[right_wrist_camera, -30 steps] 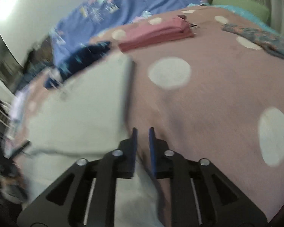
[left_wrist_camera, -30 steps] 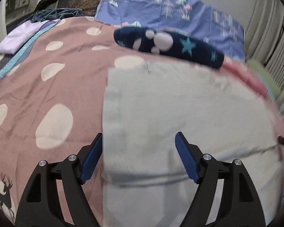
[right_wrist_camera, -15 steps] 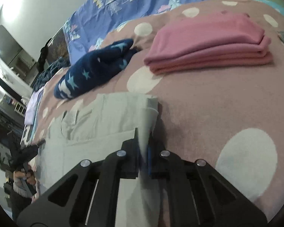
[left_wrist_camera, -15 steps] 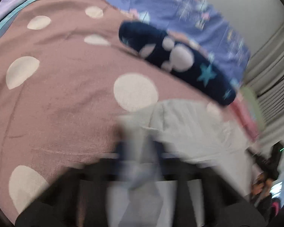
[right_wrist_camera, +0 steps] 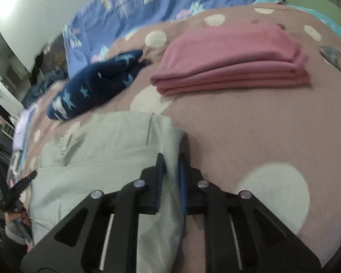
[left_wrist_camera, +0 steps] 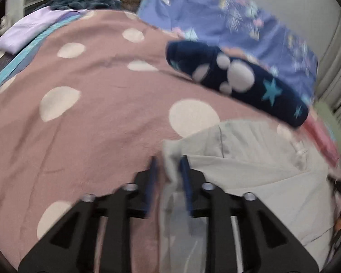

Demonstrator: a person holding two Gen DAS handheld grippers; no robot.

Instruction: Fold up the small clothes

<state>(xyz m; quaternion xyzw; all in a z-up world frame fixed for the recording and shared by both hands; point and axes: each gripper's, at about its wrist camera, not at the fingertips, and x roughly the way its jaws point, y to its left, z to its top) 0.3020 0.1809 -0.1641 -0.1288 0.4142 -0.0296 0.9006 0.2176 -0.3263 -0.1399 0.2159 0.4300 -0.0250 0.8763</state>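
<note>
A pale grey-green garment [left_wrist_camera: 250, 159] lies on the pink dotted bedspread [left_wrist_camera: 91, 125], its near edge folded over toward the far edge. My left gripper [left_wrist_camera: 168, 166] is shut on the garment's left corner, cloth pinched between the blue pads. My right gripper [right_wrist_camera: 171, 161] is shut on the garment [right_wrist_camera: 106, 150] at its right corner. Both grippers hold the cloth low over the bed.
A navy garment with stars [left_wrist_camera: 238, 79] [right_wrist_camera: 95, 88] lies folded just beyond the grey one. A folded pink stack [right_wrist_camera: 234, 56] sits at the right. A blue patterned sheet [left_wrist_camera: 227, 22] and a lilac cloth [left_wrist_camera: 31, 29] lie further back.
My left gripper closed on the garment's left corner. Both grippers carried the near edge forward over the garment, toward the navy piece.
</note>
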